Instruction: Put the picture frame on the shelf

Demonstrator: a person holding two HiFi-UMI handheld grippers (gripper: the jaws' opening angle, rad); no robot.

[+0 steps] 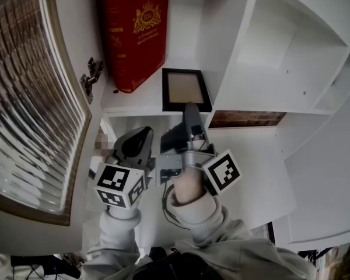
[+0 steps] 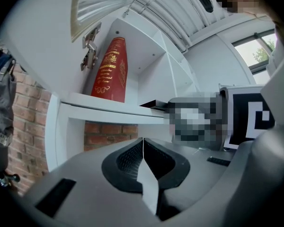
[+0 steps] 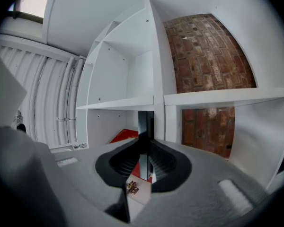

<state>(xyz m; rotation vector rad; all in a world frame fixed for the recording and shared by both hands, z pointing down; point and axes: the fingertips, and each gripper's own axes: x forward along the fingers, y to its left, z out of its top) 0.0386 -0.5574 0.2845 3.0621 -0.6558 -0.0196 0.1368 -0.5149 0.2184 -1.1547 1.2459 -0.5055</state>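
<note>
White shelving (image 1: 291, 69) on a red brick wall (image 1: 245, 119) ahead, pinching the near edge of the black picture frame (image 1: 186, 89) in the right gripper (image 1: 191, 108), with jaws clamping on it. Holding the frame flat at the front of the shelf board (image 1: 134, 101), just beside the upright red book (image 1: 134, 34). Hovering the left gripper (image 2: 143, 143) below that board, jaws pressing together, gripping nothing

picture frame (image 1: 186, 90): one | red book (image 1: 134, 34): one | grippers: two, the left gripper (image 1: 139, 137) and the right gripper (image 1: 190, 107) | marker cubes: two, the left cube (image 1: 118, 185) and the right cube (image 1: 223, 170) | metal hinge (image 1: 92, 76): one | door with ribbed glass (image 1: 23, 98): one | white shelf unit (image 1: 280, 104): one
</note>
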